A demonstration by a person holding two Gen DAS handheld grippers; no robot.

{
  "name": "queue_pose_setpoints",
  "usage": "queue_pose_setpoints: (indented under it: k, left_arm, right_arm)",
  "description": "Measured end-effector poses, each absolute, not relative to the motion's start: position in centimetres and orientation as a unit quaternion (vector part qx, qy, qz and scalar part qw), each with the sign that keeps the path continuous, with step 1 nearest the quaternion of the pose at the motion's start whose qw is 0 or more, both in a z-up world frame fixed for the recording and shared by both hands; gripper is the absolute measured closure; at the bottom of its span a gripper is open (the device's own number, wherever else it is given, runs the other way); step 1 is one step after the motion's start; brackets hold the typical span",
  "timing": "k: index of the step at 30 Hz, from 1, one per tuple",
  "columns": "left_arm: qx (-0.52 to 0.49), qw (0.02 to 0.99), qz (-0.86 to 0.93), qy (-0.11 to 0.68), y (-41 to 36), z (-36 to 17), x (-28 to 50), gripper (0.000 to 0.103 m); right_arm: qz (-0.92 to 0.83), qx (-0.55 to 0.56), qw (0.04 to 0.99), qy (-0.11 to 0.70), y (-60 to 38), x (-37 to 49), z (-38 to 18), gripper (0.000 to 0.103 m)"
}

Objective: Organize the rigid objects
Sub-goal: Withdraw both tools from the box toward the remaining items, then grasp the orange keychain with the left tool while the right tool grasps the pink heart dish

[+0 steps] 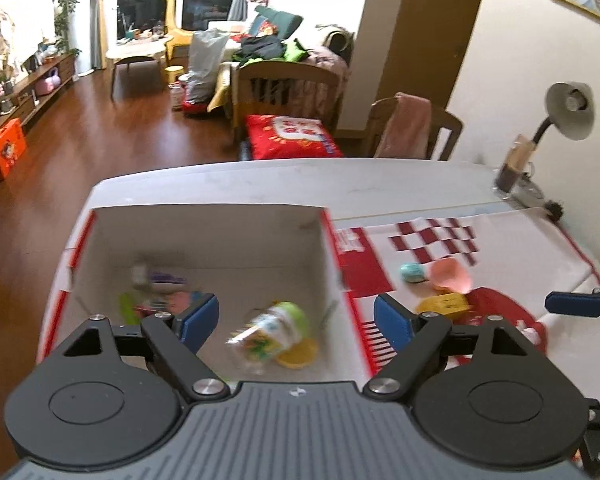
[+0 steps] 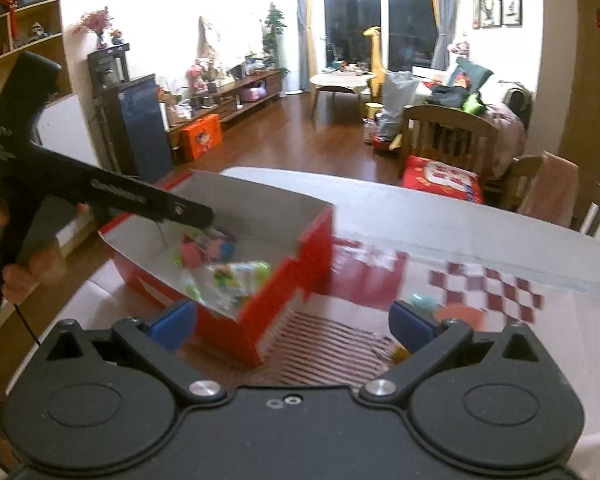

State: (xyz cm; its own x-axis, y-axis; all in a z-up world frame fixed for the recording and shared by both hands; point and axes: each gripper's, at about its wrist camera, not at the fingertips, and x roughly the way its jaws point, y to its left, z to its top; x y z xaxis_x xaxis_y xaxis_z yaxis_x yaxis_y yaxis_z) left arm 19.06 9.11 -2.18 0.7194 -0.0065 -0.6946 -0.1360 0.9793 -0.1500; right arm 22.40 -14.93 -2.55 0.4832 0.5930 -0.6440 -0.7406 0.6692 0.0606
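Note:
A red cardboard box (image 1: 332, 248) with a white inside stands on the table. It holds a clear bottle with a green cap (image 1: 274, 330), a yellow lid (image 1: 298, 354) and several small colourful toys (image 1: 160, 292). My left gripper (image 1: 296, 320) is open and empty above the box. On the cloth to the right lie a teal ball (image 1: 412, 272), a pink shell-shaped piece (image 1: 452, 274) and a yellow block (image 1: 444, 304). My right gripper (image 2: 292, 324) is open and empty, near the box's red corner (image 2: 300, 280). The left gripper's body (image 2: 112, 196) hangs over the box.
A red and white checked cloth (image 1: 500, 256) covers the table's right side. A grey desk lamp (image 1: 568, 112) and a glass (image 1: 512, 172) stand at the far right edge. Wooden chairs (image 1: 416, 128) stand behind the table.

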Motion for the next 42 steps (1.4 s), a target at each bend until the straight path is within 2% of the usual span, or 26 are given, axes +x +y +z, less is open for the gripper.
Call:
queue_pose_setpoints:
  k: [2, 3, 10, 17, 23, 31, 42]
  left_arm:
    - [-0.092, 0.926, 0.033, 0.365, 7.5, -2.2, 19.0, 0.003]
    - [-0.093, 0.927, 0.031, 0.361, 6.8, -2.3, 19.0, 0.0]
    - [-0.104, 0.927, 0.016, 0.359, 2.1, -3.9, 19.8, 0.0]
    - [-0.13, 0.911, 0.02, 0.39, -1.9, -7.2, 21.5, 0.0]
    - [-0.111, 0.91, 0.028, 0.399, -5.7, -9.7, 22.7, 0.0]
    - [-0.066, 0.914, 0.03, 0.398, -9.8, -13.3, 24.4, 0.0]
    - [-0.047, 0.913, 0.042, 0.402, -11.4, -16.0, 26.9, 0.0]
  right_arm:
    - [0.383, -0.11, 0.854, 0.335, -16.6, 22.7, -3.0, 0.0]
    - [0.38, -0.109, 0.854, 0.338, -17.3, 22.8, -3.1, 0.0]
    - [0.358, -0.103, 0.86, 0.348, -21.6, 24.9, -4.1, 0.0]
    - [0.332, -0.108, 0.866, 0.358, -24.9, 28.4, -5.5, 0.0]
    - [0.323, -0.107, 0.861, 0.377, -26.1, 31.6, -7.2, 0.001]
    - [0.318, -0.102, 0.845, 0.417, -24.6, 34.9, -9.0, 0.002]
    - [0.321, -0.101, 0.828, 0.449, -21.7, 38.1, -11.2, 0.004]
